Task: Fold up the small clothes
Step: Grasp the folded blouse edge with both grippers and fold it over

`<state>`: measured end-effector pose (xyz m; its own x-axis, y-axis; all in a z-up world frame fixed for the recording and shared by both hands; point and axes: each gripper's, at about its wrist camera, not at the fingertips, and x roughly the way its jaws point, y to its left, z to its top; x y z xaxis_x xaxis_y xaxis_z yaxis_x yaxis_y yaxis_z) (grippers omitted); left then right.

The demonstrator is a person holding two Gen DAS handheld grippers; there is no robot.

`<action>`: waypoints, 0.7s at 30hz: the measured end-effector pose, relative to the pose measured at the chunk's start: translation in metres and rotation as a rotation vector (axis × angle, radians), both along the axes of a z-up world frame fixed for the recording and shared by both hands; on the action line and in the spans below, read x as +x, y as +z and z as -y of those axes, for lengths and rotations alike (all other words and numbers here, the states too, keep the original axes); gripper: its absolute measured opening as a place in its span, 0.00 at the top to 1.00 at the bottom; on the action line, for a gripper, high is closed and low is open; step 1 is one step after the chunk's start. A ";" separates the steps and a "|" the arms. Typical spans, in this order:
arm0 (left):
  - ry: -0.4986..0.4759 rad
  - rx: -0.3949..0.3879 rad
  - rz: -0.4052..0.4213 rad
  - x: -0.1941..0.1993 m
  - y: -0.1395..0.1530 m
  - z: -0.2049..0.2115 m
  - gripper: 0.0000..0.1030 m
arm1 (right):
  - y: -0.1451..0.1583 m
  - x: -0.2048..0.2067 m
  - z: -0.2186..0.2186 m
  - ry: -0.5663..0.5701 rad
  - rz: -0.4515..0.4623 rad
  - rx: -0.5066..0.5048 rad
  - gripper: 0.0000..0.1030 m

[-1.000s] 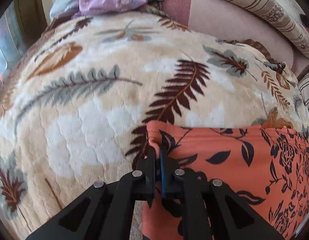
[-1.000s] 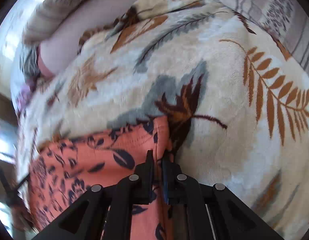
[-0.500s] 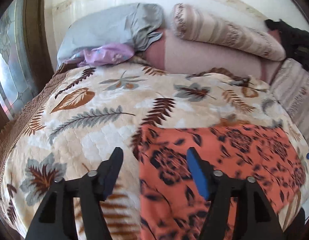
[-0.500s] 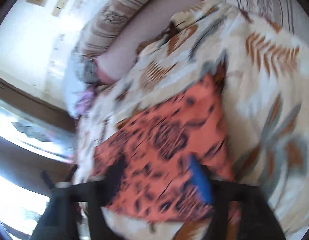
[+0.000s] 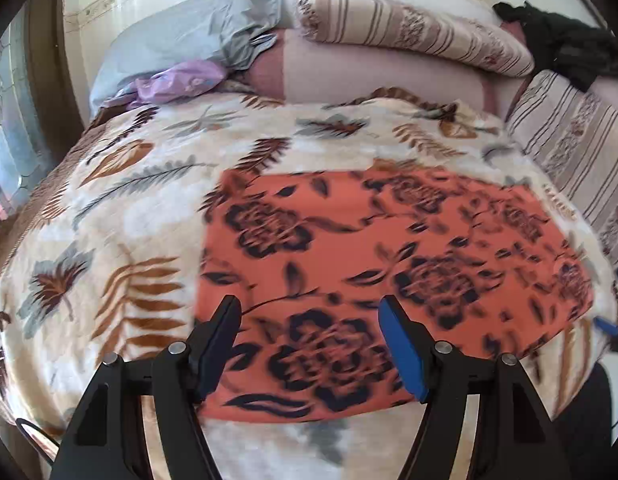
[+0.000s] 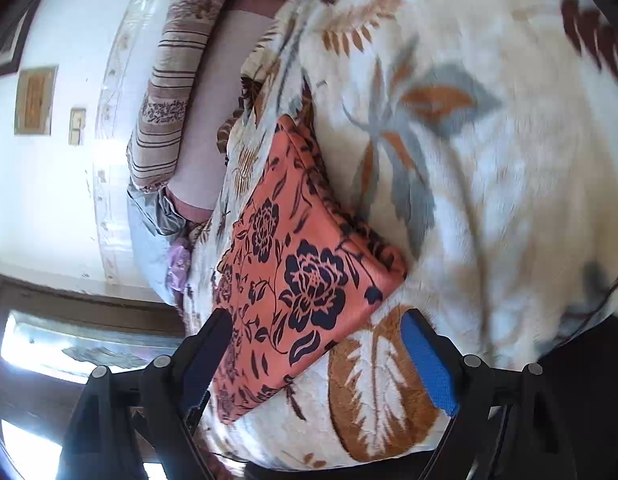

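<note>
Black garment (image 5: 569, 52) in left view only

Left wrist view looks forward and down from above the bed's near edge toward the headboard wall, the orange floral garment (image 5: 389, 248) close below. Right wrist view is strongly rolled, looking across the leaf-print blanket (image 6: 489, 200) from the garment's other side. Both views share garment, blanket, striped bolster (image 5: 409, 28) and grey pillow (image 6: 149, 220).

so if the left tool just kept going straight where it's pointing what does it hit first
Most likely the orange floral cloth lying flat on the leaf-print blanket; the open left tool points down at its near part, though depth is unclear.
</note>
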<state>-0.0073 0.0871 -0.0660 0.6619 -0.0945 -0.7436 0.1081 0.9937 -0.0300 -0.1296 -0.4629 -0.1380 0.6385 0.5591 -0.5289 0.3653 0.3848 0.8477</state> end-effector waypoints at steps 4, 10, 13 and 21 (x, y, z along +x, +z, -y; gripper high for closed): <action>-0.049 -0.057 -0.018 0.010 0.006 0.032 0.30 | -0.016 0.013 -0.007 -0.047 -0.011 0.045 0.14; -0.063 -0.113 -0.090 0.029 -0.006 0.070 0.30 | -0.011 0.038 -0.007 -0.077 -0.018 -0.024 0.58; -0.061 -0.116 -0.097 0.033 -0.005 0.080 0.30 | -0.003 0.044 -0.009 -0.023 -0.035 -0.103 0.85; -0.043 0.019 -0.238 0.055 -0.051 0.094 0.30 | -0.022 0.042 -0.013 0.056 -0.047 -0.266 0.91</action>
<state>0.0474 -0.0070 -0.1173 0.4632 -0.1032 -0.8802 0.1422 0.9890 -0.0411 -0.0876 -0.4496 -0.1601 0.5818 0.4307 -0.6899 0.3734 0.6121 0.6970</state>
